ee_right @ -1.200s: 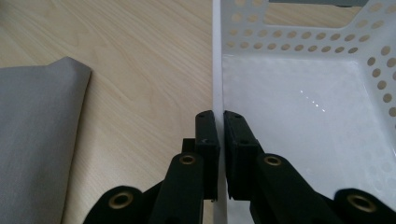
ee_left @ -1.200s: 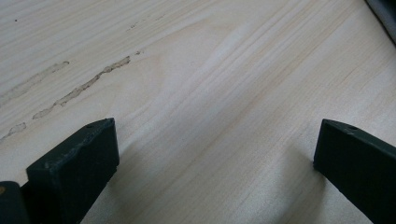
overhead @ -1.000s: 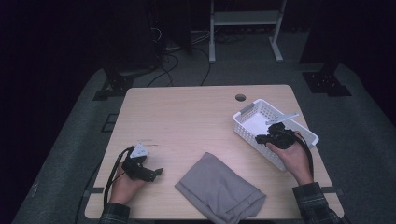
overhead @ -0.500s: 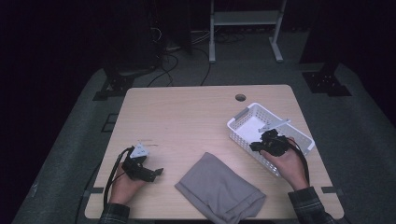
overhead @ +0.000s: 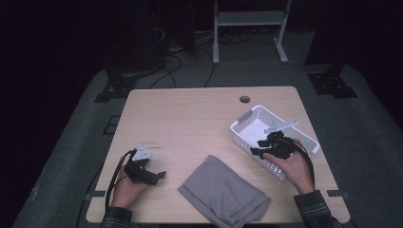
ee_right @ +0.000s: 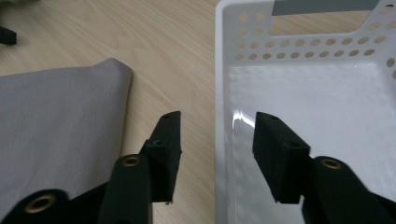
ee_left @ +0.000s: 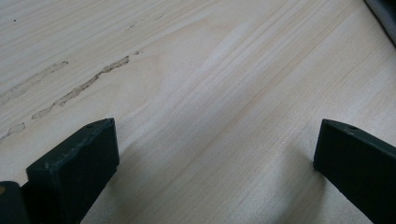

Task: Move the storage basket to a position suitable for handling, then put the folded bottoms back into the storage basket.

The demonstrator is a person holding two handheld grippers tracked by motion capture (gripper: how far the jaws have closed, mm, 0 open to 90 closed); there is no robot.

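A white perforated basket (overhead: 241,137) stands at the right of the table, and its inside (ee_right: 327,116) holds nothing. My right gripper (overhead: 259,148) is at the basket's near left side. Its jaws have just been opening and stand open astride the basket's side wall (ee_right: 220,70), one jaw outside over the wood and one inside, with neither pad pressing. A folded grey cloth (overhead: 223,192) lies at the front middle, and in the right gripper view the cloth (ee_right: 60,126) is left of the jaws. My left gripper (overhead: 157,176) rests open at the front left over bare wood (ee_left: 210,93).
The light wooden table (overhead: 190,123) has a cable hole (overhead: 244,99) near its back edge. Dark floor, cables and a metal stand's legs (overhead: 216,57) lie beyond the table. Bare wood spans the table's middle and back left.
The right gripper, earlier shut on the basket's wall, has opened. The basket has shifted a little to the left with it. The left gripper has stayed put.
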